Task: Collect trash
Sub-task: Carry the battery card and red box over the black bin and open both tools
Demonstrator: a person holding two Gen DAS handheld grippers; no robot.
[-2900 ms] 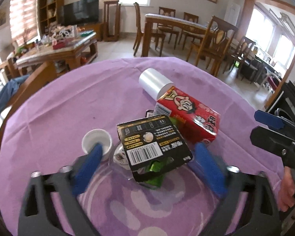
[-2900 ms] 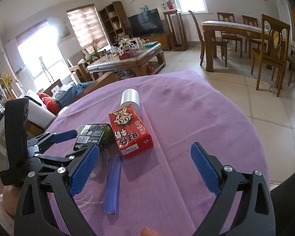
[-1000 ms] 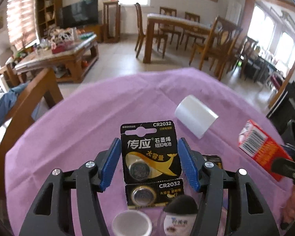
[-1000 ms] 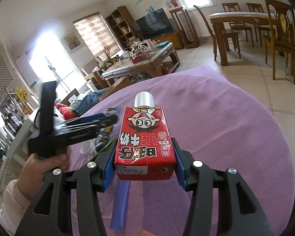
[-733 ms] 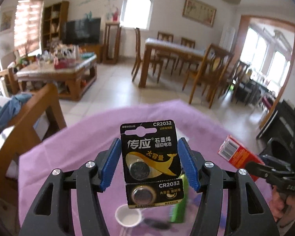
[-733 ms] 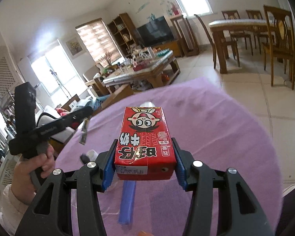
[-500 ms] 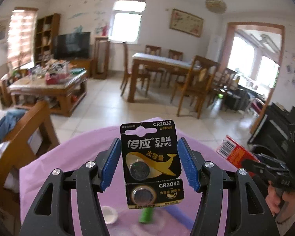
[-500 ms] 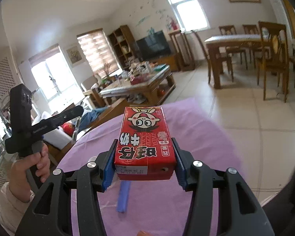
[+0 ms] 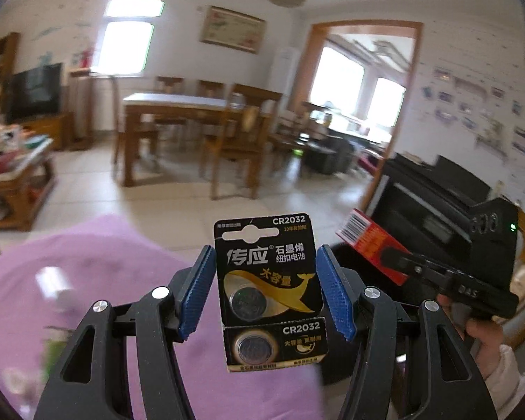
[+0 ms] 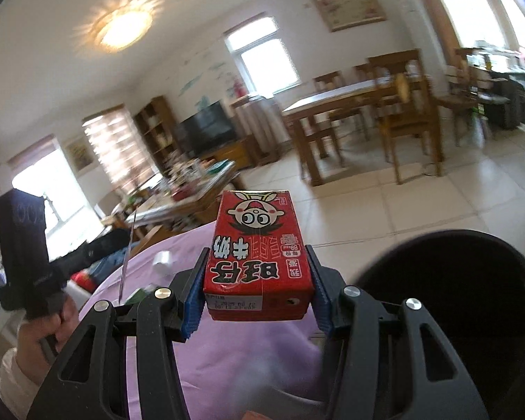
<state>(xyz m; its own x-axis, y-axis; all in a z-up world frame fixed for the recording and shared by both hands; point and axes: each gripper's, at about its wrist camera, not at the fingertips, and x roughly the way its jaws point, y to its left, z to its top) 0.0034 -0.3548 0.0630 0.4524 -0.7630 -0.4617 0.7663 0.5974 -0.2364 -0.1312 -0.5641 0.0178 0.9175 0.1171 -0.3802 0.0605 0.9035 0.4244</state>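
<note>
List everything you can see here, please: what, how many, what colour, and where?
Battery card: one, black and gold, held in the left gripper.
Milk carton: one, red, held in the right gripper.
Tablecloth: one, purple, below both grippers.
Bin: one, black, right of the carton.
Dining table: one, brown wood, across the room, chairs around it.
TV: one, black, by the far wall.
Left gripper: black with blue pads, shut on the card.
Right gripper: black with blue pads, shut on the carton.

Bright window glare, blurred background, fisheye-warped edges.
</note>
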